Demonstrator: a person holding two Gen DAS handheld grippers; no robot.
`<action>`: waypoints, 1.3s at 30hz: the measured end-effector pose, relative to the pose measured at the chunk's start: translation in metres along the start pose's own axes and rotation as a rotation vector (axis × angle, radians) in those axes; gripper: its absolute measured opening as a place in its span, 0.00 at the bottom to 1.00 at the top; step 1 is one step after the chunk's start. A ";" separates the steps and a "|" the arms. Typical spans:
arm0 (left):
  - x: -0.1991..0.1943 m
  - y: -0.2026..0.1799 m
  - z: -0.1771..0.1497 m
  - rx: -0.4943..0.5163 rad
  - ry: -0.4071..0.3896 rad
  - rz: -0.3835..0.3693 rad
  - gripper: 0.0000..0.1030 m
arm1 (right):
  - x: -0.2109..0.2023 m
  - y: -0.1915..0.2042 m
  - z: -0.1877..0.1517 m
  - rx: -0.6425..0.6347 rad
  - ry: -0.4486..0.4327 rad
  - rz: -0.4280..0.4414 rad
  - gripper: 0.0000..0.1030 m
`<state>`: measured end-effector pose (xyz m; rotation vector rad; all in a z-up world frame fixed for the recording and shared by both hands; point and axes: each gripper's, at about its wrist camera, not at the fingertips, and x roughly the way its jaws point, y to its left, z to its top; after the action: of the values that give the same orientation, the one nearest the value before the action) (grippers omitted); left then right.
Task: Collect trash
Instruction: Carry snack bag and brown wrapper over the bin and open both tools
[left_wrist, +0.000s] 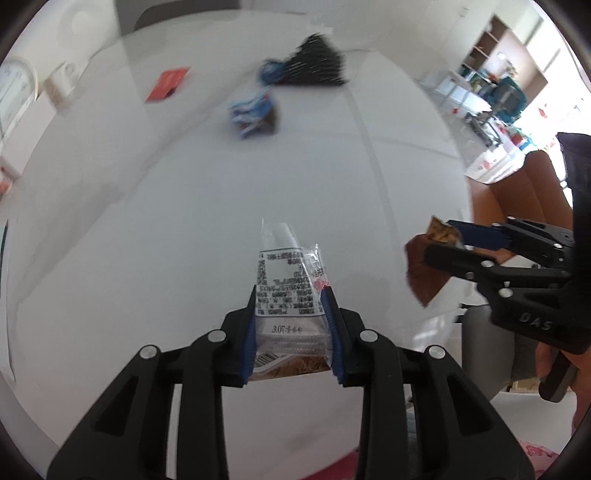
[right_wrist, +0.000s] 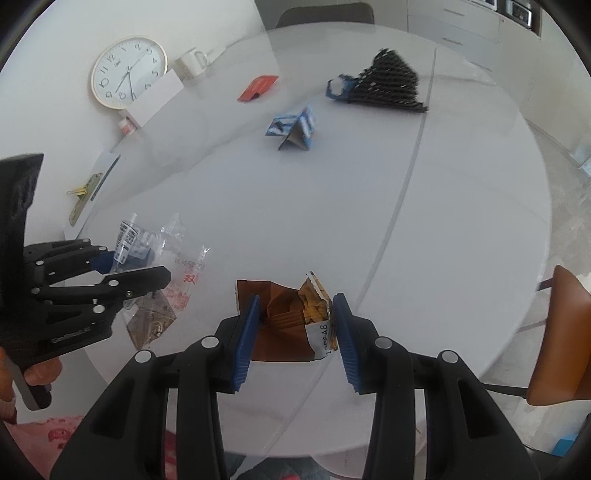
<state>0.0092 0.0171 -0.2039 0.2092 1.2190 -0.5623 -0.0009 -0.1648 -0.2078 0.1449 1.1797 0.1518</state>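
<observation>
My left gripper (left_wrist: 291, 295) is shut on a clear wrapper with black print (left_wrist: 284, 280), lifted over the white round table (left_wrist: 147, 240). The right wrist view shows that left gripper (right_wrist: 147, 264) at the left edge, with the clear wrapper (right_wrist: 177, 273) hanging from it. My right gripper (right_wrist: 295, 299) is shut on a crumpled brown snack wrapper (right_wrist: 280, 321). From the left wrist view, the right gripper (left_wrist: 443, 240) and its brown wrapper (left_wrist: 424, 273) are at the right edge. Farther back on the table lie a blue-and-white wrapper (right_wrist: 293, 127), a black dotted bag (right_wrist: 388, 83) and a red packet (right_wrist: 258, 86).
A wall clock (right_wrist: 127, 72), a mug (right_wrist: 190, 62), a white box (right_wrist: 157, 98) and a clip with papers (right_wrist: 83, 199) sit along the table's left side. An orange chair (right_wrist: 557, 343) stands at the right. A hand (right_wrist: 37, 373) grips the left tool.
</observation>
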 end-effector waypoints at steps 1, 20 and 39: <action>-0.005 -0.013 0.000 0.020 -0.004 -0.014 0.30 | -0.006 -0.003 -0.005 0.002 -0.003 -0.003 0.41; 0.015 -0.197 -0.049 0.221 0.096 -0.159 0.32 | -0.067 -0.096 -0.169 0.096 0.072 -0.073 0.41; 0.024 -0.227 -0.063 0.261 0.128 -0.126 0.34 | -0.063 -0.126 -0.186 0.113 0.033 -0.126 0.84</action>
<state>-0.1542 -0.1536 -0.2154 0.3955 1.2871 -0.8287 -0.1917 -0.2940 -0.2440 0.1672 1.2275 -0.0230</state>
